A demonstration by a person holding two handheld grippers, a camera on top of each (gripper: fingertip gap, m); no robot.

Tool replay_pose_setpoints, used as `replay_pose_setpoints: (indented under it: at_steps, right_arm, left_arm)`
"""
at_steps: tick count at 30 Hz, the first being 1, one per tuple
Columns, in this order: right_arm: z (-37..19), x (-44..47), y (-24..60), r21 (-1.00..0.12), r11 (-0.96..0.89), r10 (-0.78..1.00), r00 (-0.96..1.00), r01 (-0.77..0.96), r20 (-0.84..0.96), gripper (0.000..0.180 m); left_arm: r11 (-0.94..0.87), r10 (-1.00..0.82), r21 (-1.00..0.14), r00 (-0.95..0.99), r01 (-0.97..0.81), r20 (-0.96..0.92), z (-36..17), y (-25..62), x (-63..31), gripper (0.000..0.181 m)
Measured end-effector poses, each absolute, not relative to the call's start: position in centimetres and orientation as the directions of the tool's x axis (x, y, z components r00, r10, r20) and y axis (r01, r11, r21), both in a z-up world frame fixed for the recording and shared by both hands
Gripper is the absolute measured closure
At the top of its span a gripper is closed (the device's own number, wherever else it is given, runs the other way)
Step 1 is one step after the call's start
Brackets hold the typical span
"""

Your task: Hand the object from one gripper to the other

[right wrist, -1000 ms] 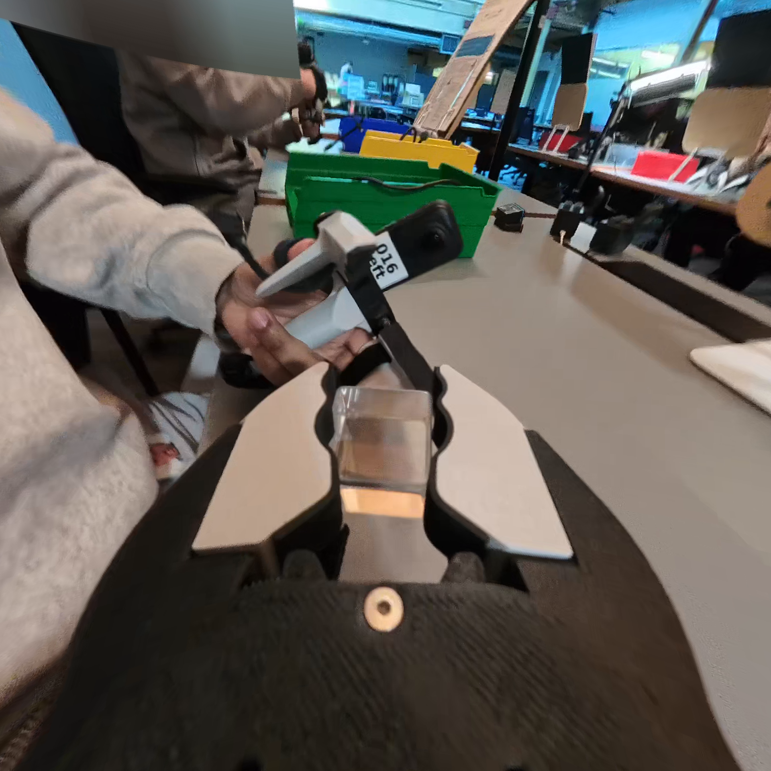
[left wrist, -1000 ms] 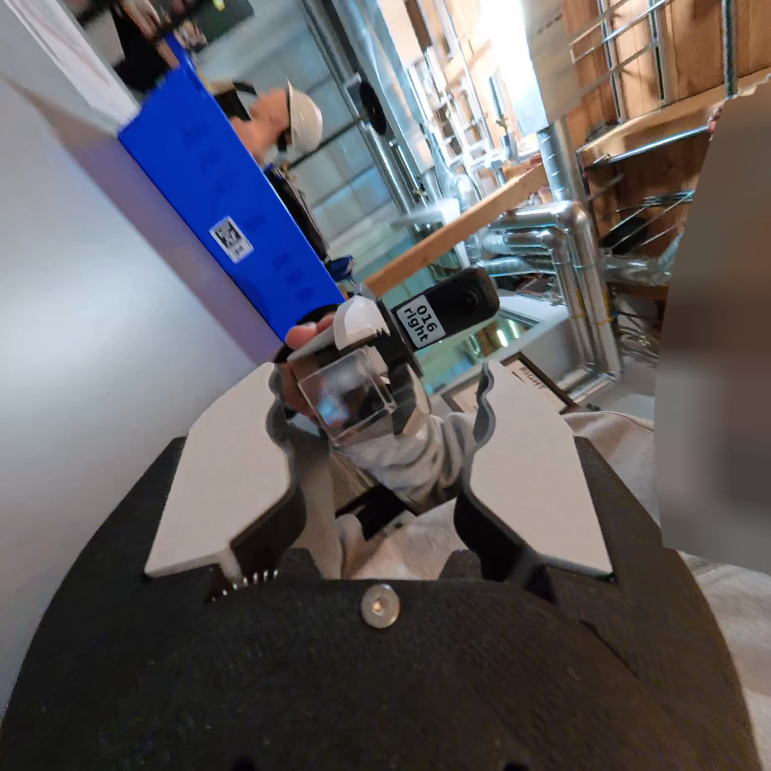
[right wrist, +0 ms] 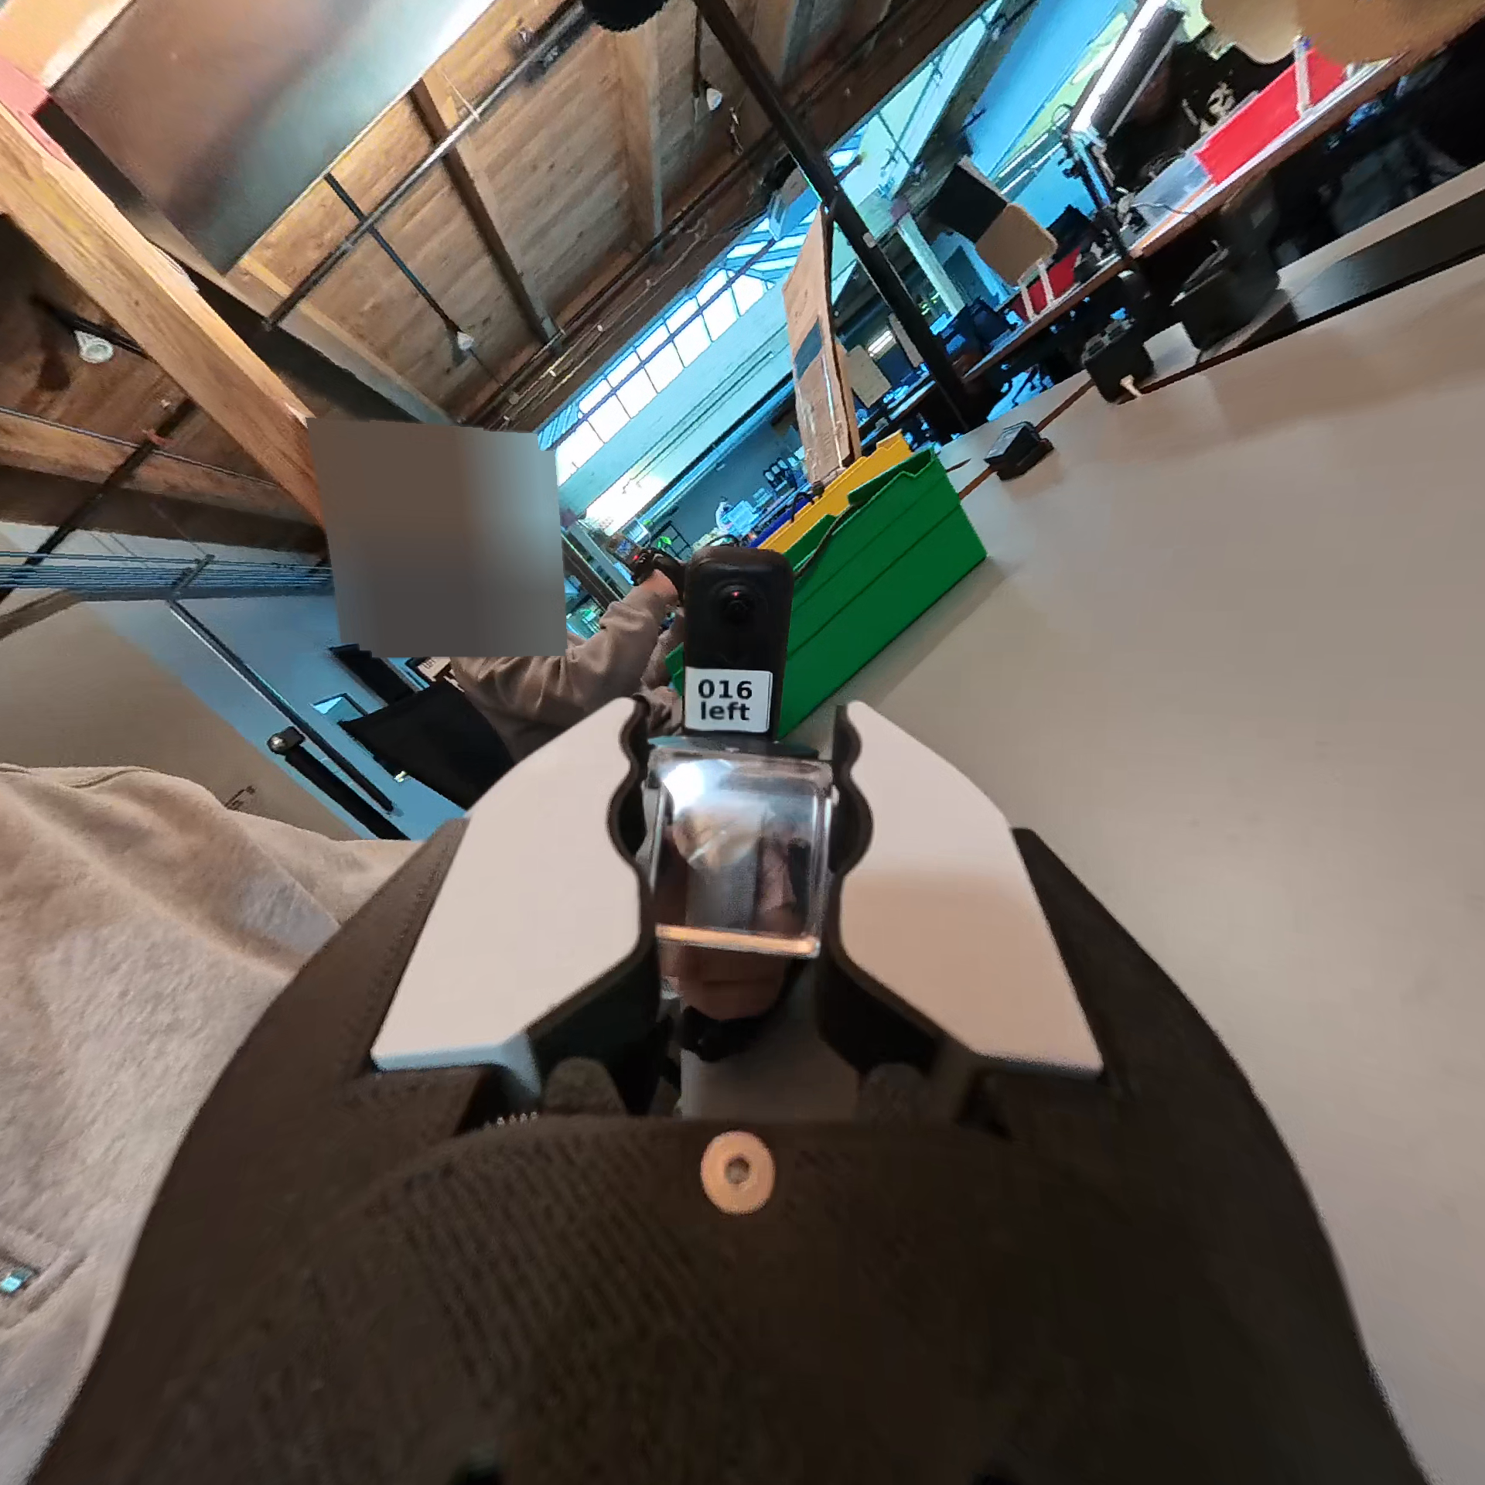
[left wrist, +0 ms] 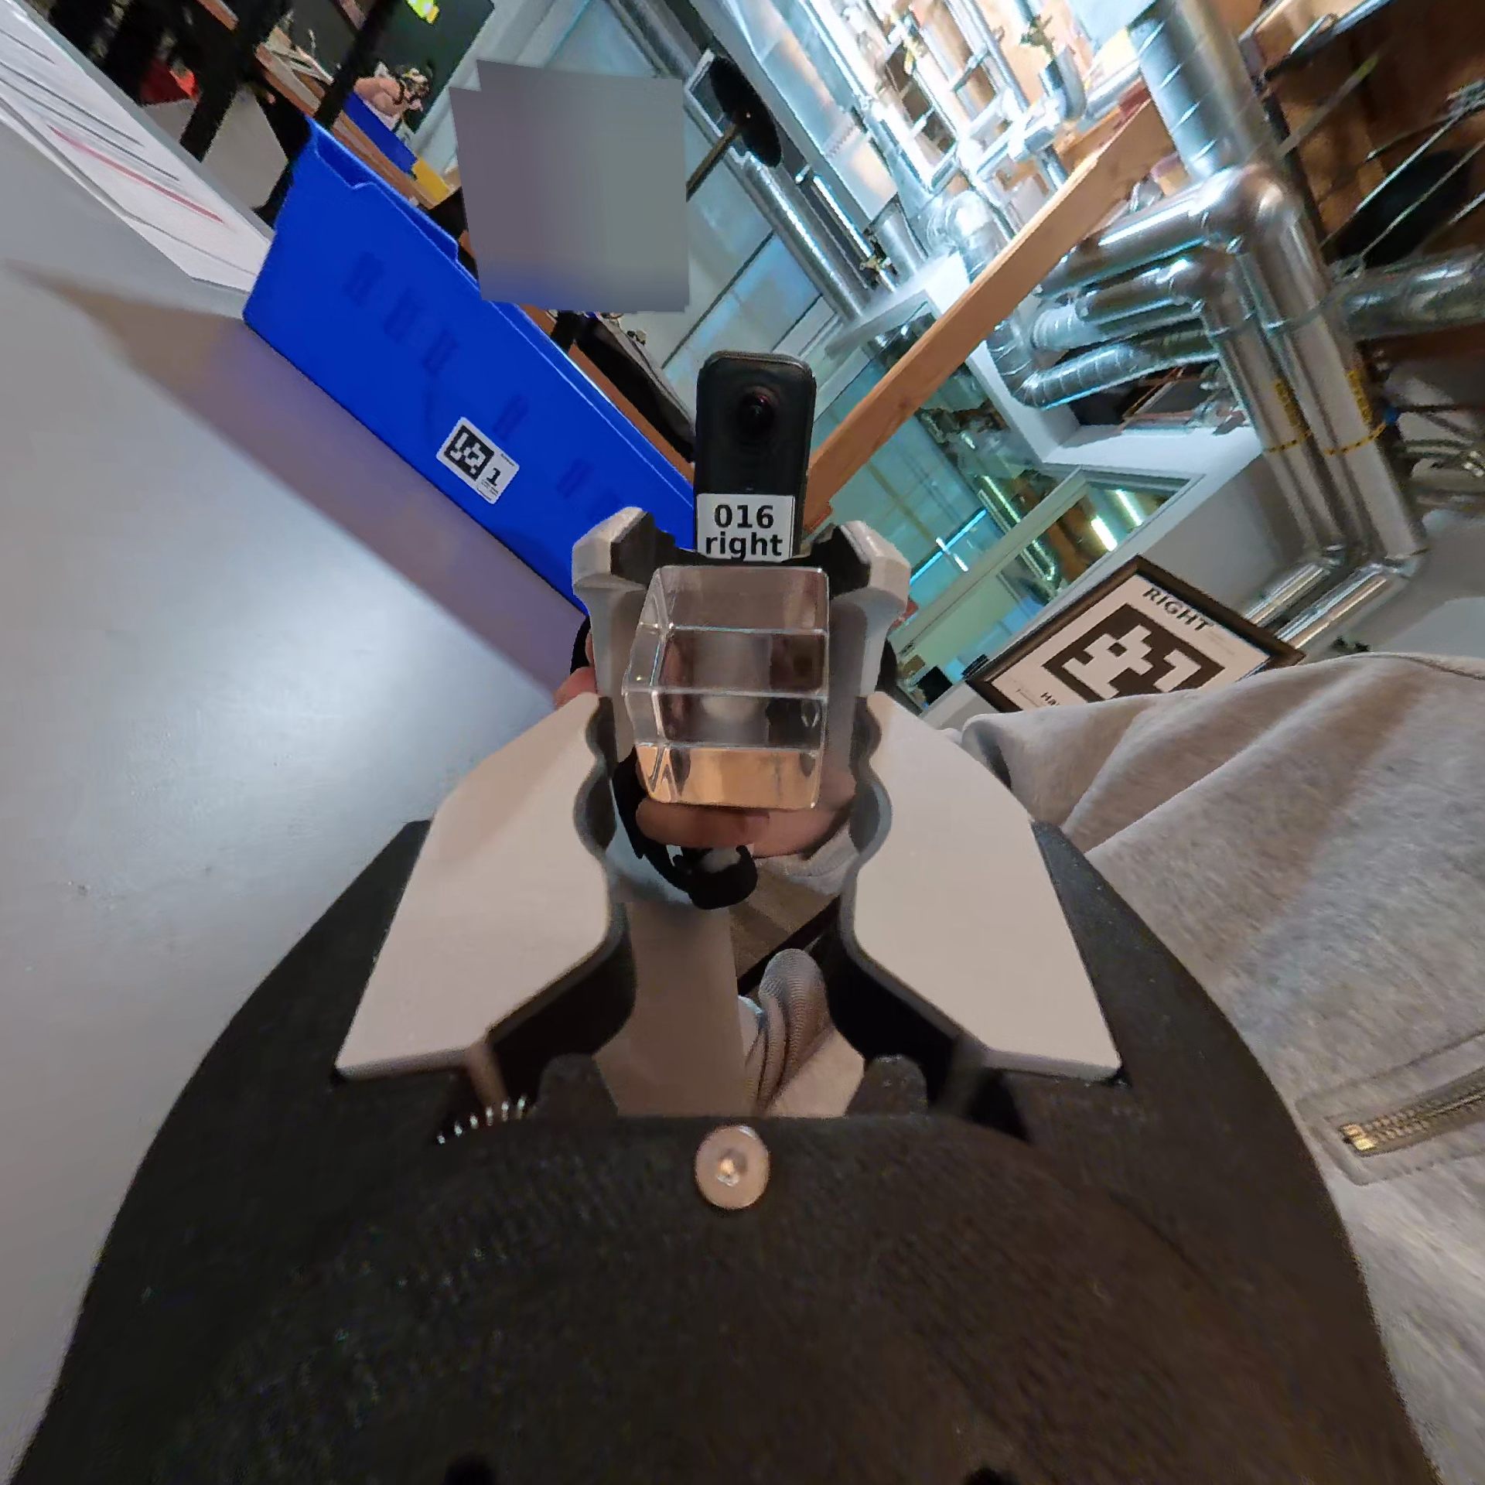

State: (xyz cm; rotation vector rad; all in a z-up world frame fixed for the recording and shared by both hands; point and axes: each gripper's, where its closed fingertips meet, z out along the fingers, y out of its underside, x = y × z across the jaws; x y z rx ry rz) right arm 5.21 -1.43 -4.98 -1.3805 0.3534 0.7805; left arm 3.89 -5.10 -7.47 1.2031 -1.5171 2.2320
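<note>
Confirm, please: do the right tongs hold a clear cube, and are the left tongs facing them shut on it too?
Not quite: the left tongs are open, with a finger on either side of the cube, as the left wrist view shows. The right tongs do hold it.

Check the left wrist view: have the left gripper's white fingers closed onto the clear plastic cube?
No, the left gripper stands open, a gap showing between its fingers and the clear plastic cube.

Count: clear cube [left wrist: 727, 691] ×1; grippers ×2; blue bin [left wrist: 418, 353] ×1; green bin [right wrist: 876, 578] ×1; yellow bin [right wrist: 844, 490] ×1.
</note>
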Motion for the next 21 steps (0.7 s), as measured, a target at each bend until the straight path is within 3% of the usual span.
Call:
replay_pose_setpoints:
  at_steps: [1, 3, 8, 10, 11, 15, 18, 21]
  right_arm:
    - [-5.1, 5.1, -1.3, -0.748, -0.007, 0.276, 0.718, -0.663, -0.639, 0.135]
    - [-5.2, 4.9, -1.2, -0.768, -0.008, 0.271, 0.738, -0.64, -0.618, 0.135]
    - [-5.6, 4.7, -1.2, -0.782, -0.045, 0.297, 0.74, -0.621, -0.604, 0.134]
    - [-5.0, 5.1, -1.7, -0.796, -0.043, 0.338, 0.741, -0.604, -0.581, 0.114]
    - [-4.9, 5.4, -2.0, -0.821, -0.045, 0.347, 0.761, -0.57, -0.547, 0.102]
    - [-4.6, 6.3, -3.7, -0.962, -0.01, 0.346, 0.902, -0.273, -0.259, 0.107]
    - [-5.2, 4.9, -3.9, -0.999, -0.008, 0.35, 0.936, -0.037, -0.037, 0.111]
    - [-6.1, 4.0, -3.2, -0.999, -0.042, 0.34, 0.94, 0.002, -0.012, 0.113]
  left_arm:
    - [-0.468, -0.266, -0.687, -0.652, -0.556, 0.71, -7.4, -5.0, 3.9, 0.127]
    - [-0.472, -0.263, -0.678, -0.644, -0.563, 0.718, -7.5, -4.7, 4.0, 0.135]
    - [-0.439, -0.251, -0.672, -0.637, -0.596, 0.729, -7.8, -4.4, 3.9, 0.135]
    - [-0.434, -0.227, -0.645, -0.617, -0.629, 0.754, -8.0, -4.2, 3.8, 0.135]
    - [-0.433, -0.217, -0.632, -0.607, -0.642, 0.765, -8.1, -4.0, 3.8, 0.135]
    - [-0.436, -0.179, -0.588, -0.575, -0.681, 0.798, -8.2, -3.5, 3.8, 0.135]
    - [-0.423, -0.147, -0.562, -0.558, -0.711, 0.817, -8.3, -3.7, 3.6, 0.135]
    - [-0.428, -0.16, -0.577, -0.57, -0.696, 0.806, -8.2, -3.6, 3.6, 0.135]
